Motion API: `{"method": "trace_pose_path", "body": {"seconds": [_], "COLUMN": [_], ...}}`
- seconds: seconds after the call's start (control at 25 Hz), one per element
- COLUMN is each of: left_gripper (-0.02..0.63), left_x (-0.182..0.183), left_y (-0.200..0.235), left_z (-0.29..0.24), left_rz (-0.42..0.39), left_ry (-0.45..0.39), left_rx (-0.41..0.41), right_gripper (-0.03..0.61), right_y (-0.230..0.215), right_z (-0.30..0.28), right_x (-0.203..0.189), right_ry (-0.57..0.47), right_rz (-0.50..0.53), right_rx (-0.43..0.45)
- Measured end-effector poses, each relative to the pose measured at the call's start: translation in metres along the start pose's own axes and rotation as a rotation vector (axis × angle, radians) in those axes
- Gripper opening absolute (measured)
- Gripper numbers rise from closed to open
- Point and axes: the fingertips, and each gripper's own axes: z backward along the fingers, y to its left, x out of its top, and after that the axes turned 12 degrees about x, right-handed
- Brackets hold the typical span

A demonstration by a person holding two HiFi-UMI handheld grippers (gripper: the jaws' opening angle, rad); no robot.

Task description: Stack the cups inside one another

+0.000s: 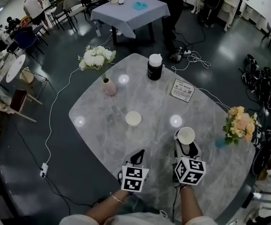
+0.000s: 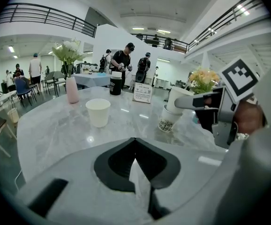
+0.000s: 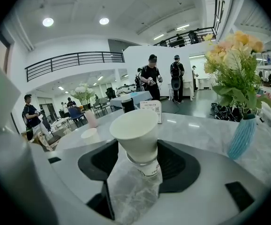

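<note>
already we clamp nested cups (image 3: 136,134) in the right gripper (image 1: 186,147); left gripper (image 2: 134,143) closed, empty; lone cup (image 1: 133,118) near vase (image 1: 109,86) remains.

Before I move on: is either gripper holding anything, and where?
The right gripper grips the nested cups by their sides; the left gripper holds nothing.

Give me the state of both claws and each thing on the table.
Left claw, shut, empty.
Right claw, shut on cup stack.
Cup stack, two nested, tilted.
Loose cup, upright, empty, standing alone.
Black jar, upright, lid on.
Pink vase, upright, holding white flowers.
Blue vase, upright, holding orange flowers.
</note>
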Motion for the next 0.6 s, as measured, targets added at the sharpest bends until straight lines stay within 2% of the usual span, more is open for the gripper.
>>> {"method": "trace_pose_path", "body": {"seconds": [0.28, 0.6], "left_gripper": [-0.005, -0.005], "left_x": [-0.0016, -0.0068], "left_y": [-0.0032, -0.0061], "left_z": [-0.0032, -0.0049], "left_rz": [0.001, -0.002], "left_ry": [0.004, 0.017], "left_rx": [0.005, 0.015], "right_gripper": [0.233, 0.238], "right_y": [-0.0013, -0.0063], "right_z": [-0.0069, 0.002], "right_x": [-0.006, -0.0078], "right_ry": [0.015, -0.005], "right_rz": [-0.006, -0.028], "right_rx": [0.027, 0.01]}}
